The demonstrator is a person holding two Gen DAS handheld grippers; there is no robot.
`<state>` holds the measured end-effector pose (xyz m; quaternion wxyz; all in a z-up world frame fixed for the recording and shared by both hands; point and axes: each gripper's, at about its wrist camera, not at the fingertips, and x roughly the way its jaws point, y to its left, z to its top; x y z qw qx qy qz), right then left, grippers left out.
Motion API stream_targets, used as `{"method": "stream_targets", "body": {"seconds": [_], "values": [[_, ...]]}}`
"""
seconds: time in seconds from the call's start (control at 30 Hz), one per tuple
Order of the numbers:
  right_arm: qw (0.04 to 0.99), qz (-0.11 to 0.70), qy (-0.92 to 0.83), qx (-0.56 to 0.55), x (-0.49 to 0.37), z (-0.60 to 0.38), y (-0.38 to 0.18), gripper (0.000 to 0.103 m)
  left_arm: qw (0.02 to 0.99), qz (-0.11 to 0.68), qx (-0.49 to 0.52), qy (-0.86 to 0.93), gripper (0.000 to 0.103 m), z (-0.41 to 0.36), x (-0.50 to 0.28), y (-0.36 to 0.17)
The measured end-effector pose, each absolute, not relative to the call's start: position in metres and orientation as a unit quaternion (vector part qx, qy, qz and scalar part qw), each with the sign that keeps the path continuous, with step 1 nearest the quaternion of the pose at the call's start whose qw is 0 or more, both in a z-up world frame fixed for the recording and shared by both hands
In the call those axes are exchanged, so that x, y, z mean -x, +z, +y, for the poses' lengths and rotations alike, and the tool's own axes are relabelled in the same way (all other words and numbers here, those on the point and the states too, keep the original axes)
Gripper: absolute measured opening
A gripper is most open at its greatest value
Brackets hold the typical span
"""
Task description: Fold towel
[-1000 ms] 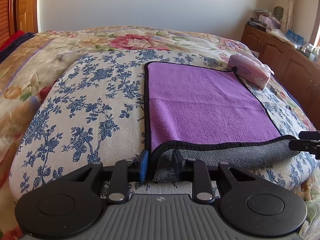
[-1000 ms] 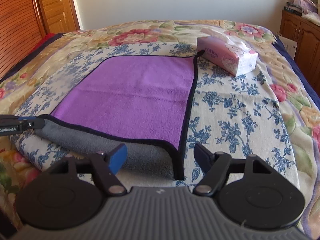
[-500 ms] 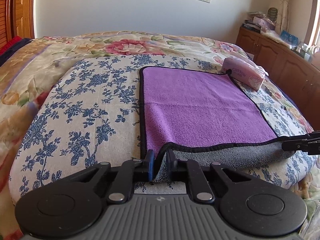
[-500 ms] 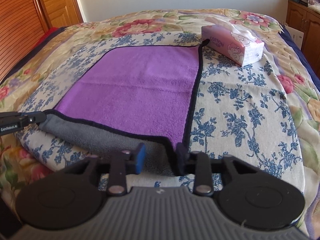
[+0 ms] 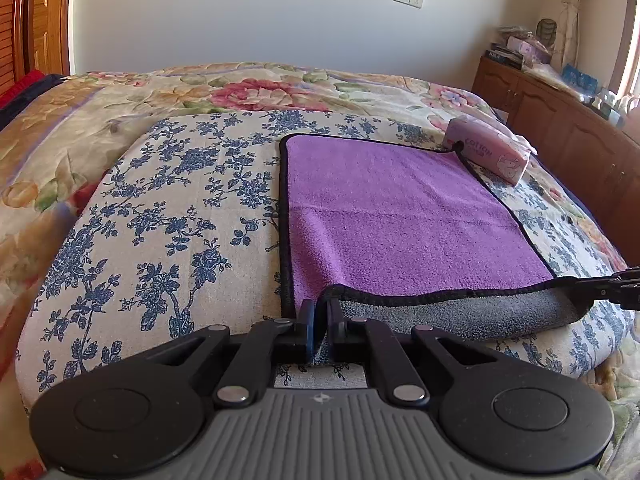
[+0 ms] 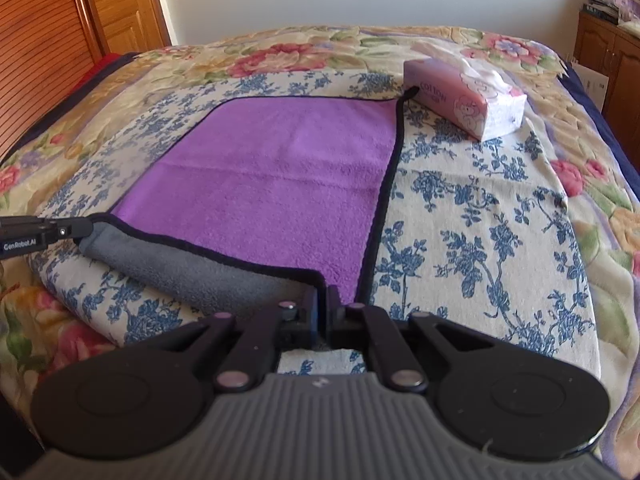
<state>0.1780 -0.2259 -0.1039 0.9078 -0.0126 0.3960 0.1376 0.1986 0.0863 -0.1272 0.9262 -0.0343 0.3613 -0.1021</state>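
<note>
We see the purple towel with black trim, spread flat at frame centre; its near edge curls up, showing the grey underside.

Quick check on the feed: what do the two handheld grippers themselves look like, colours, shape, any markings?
Both match: the left gripper and right gripper have black linkage arms with silver pivot pins, two round black discs and a ribbed grey body bearing a small logo. One inner finger pad is blue. White "GenRobot.AI" lettering shows on the left one's side. No cables or sleeves visible.
</note>
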Motion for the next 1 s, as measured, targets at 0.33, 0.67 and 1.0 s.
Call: {"method": "stream_targets", "body": {"seconds": [0.33,0.67,1.0], "values": [[0.916,0.373,0.144,0.023,-0.178,-0.225,-0.092,0.004,0.931,0.347,0.027,-0.112,0.006,0.081,-0.194,-0.116],[0.924,0.351,0.150,0.025,-0.179,-0.223,-0.081,0.004,0.936,0.334,0.019,-0.111,0.006,0.077,-0.193,-0.102],[0.931,0.332,0.151,0.032,-0.190,-0.222,-0.069,0.004,0.938,0.325,0.021,-0.116,0.006,0.071,-0.203,-0.091]]}}
